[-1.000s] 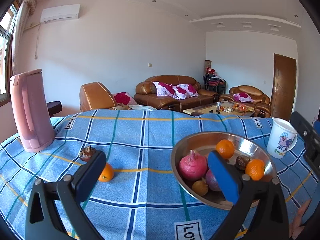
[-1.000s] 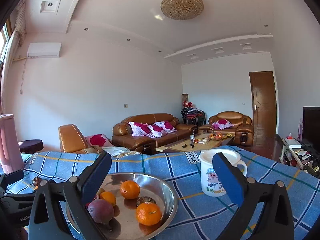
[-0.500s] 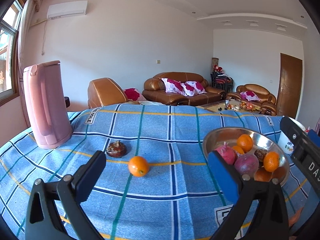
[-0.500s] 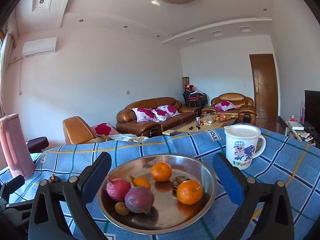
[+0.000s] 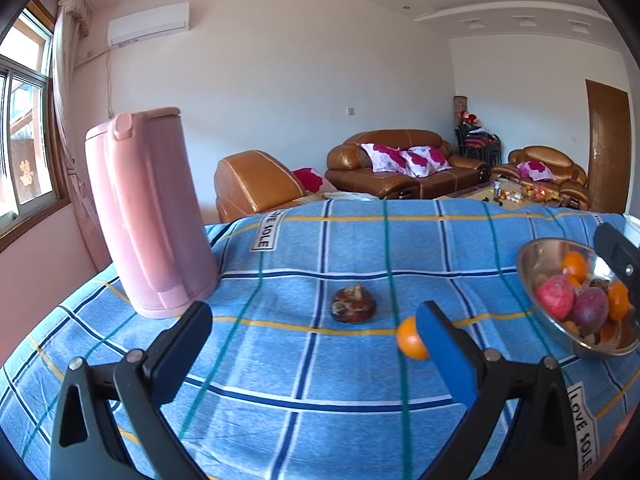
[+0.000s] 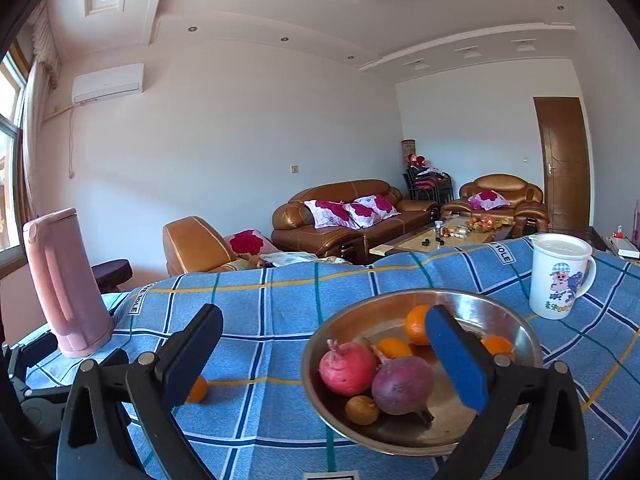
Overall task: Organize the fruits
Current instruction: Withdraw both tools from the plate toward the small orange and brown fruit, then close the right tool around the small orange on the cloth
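Both tongs spread, empty: left gripper (image 5: 312,346), right gripper (image 6: 324,344). Lower centre: one loose tangerine (image 5: 410,344), one brown fruit (image 5: 353,304); steel bowl (image 6: 348,324) holds three tangerines.

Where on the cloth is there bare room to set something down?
Bare cloth lies between the kettle and bowl, behind the brown fruit and orange. The bowl is crowded. Near the mug it is tight.
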